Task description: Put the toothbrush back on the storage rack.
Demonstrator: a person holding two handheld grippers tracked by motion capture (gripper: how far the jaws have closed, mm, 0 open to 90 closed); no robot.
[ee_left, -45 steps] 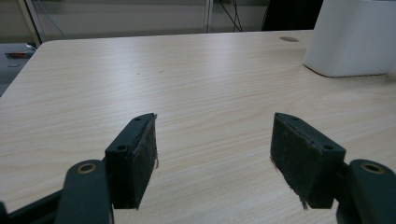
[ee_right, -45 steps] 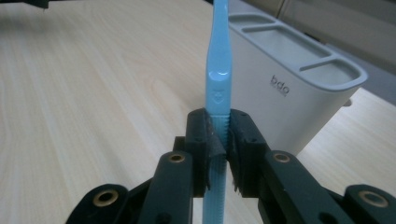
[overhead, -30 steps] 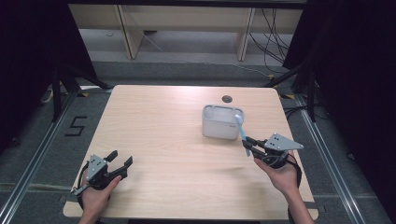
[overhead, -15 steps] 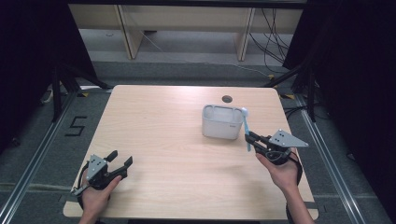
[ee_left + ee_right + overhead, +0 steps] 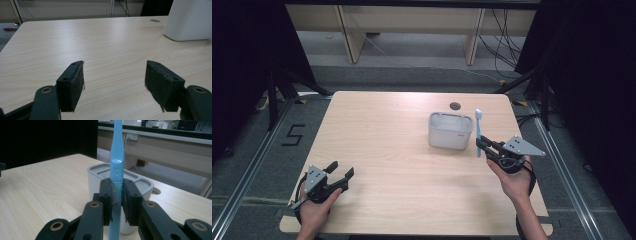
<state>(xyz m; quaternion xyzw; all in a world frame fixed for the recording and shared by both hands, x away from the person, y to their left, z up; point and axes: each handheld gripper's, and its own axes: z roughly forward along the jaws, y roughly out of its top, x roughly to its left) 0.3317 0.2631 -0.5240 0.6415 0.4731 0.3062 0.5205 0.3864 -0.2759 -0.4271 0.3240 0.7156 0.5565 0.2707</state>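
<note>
High view: right tongs (image 5: 480,145) clamp upright toothbrush (image 5: 478,131) beside holder (image 5: 450,131); left tongs (image 5: 340,172) agape near table's (image 5: 382,135) front edge.

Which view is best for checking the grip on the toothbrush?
Right gripper view: the toothbrush stands upright, clamped between the right gripper pads. High view shows it small beside the holder. Left gripper view catches the holder's wall.

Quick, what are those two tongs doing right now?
Left tongs: open, empty.
Right tongs: closed on the upright light-blue plastic toothbrush.

Blue toothbrush (image 5: 117,157) upright, head up, just beside white holder (image 5: 450,131).
</note>
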